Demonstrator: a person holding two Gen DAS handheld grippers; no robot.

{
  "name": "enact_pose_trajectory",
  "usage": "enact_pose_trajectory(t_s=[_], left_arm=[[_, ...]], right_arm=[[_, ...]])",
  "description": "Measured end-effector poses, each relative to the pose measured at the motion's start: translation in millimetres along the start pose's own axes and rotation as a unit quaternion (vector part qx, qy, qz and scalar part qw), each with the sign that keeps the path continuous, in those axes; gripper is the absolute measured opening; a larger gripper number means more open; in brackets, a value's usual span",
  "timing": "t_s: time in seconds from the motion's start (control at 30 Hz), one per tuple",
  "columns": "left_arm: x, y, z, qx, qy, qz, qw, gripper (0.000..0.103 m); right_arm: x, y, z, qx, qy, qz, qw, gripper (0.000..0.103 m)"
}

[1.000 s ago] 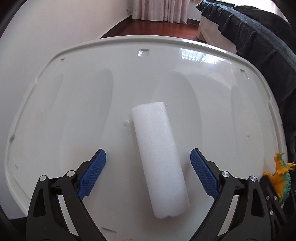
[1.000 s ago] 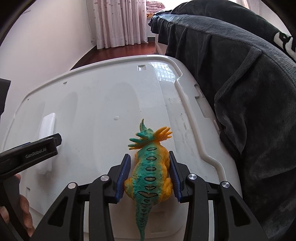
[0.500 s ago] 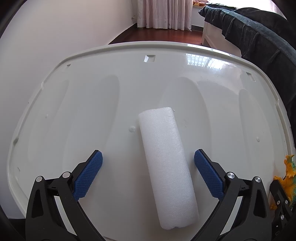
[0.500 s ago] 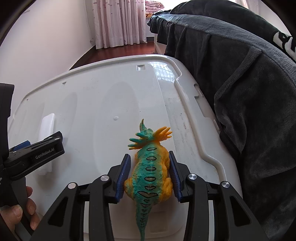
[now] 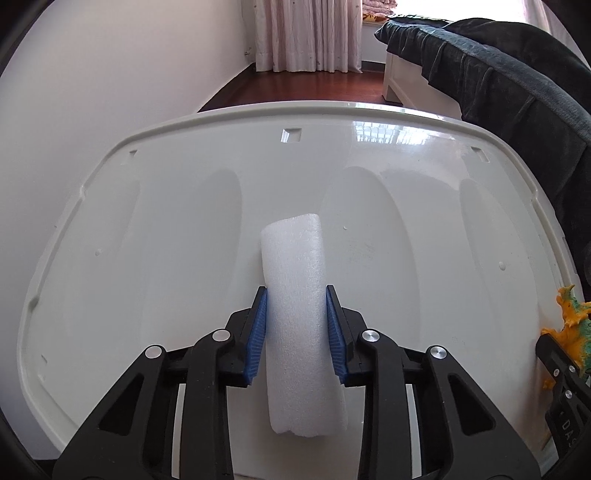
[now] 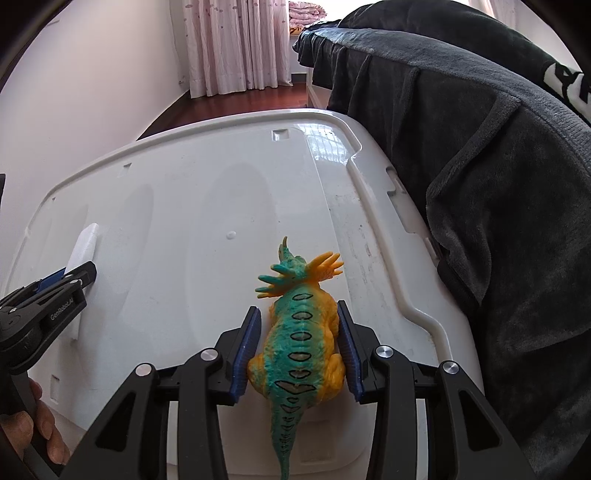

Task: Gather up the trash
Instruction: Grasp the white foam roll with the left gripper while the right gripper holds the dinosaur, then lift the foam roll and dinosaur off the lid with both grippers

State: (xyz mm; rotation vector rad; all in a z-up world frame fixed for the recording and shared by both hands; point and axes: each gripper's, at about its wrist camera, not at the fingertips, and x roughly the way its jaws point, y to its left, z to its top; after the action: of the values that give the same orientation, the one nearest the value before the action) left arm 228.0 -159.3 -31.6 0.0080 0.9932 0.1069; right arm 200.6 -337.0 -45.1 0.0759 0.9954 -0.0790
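Note:
A white foam piece (image 5: pixel 295 258) lies lengthwise on the white plastic bin lid (image 5: pixel 147 240). My left gripper (image 5: pixel 296 289) is closing on it, and both blue pads touch its sides. In the right wrist view the same foam piece (image 6: pixel 85 243) and the left gripper's fingers (image 6: pixel 70 280) show at the left edge of the lid (image 6: pixel 184 221). My right gripper (image 6: pixel 298 307) is shut on the body of a teal and orange toy dinosaur (image 6: pixel 299 343), which rests on the lid with its head pointing away. That dinosaur (image 5: pixel 570 325) also shows at the right edge of the left wrist view.
A dark blanket (image 6: pixel 480 184) on a bed presses against the lid's right side. A white wall (image 5: pixel 92 92) runs along the left. Beyond the lid are wooden floor (image 5: pixel 314 88) and pink curtains (image 5: pixel 306 33). A person's hand (image 6: pixel 22 424) holds the left gripper.
The left gripper's jaws stood wide on either side of the foam piece and have come together onto it. The foam now lies straight between them. The right gripper and dinosaur have not moved.

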Motion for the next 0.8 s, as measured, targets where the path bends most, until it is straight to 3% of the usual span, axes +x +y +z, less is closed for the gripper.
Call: enact_pose_trajectory(t_s=[0.13,0.5,0.8], left_arm=[[-2.4,5.9,0.8,-0.007,-0.004,-0.017,0.9998,0.025],[-26.8,44.3,-10.2,-0.010,-0.022,-0.002,0.9997,0.024],[-71.7,81.1,-24.9,-0.016,-0.045,-0.002,0.9988,0.024]], right_arm=[[-1.6,0.2,-2.0,0.007,-0.006,-0.001,1.000,0.041],[-23.2,25.5,-4.2,0.003,-0.029,0.034,0.999,0.040],[-85.0,60.8,-25.8,-0.041,-0.097,0.063,0.992,0.040]])
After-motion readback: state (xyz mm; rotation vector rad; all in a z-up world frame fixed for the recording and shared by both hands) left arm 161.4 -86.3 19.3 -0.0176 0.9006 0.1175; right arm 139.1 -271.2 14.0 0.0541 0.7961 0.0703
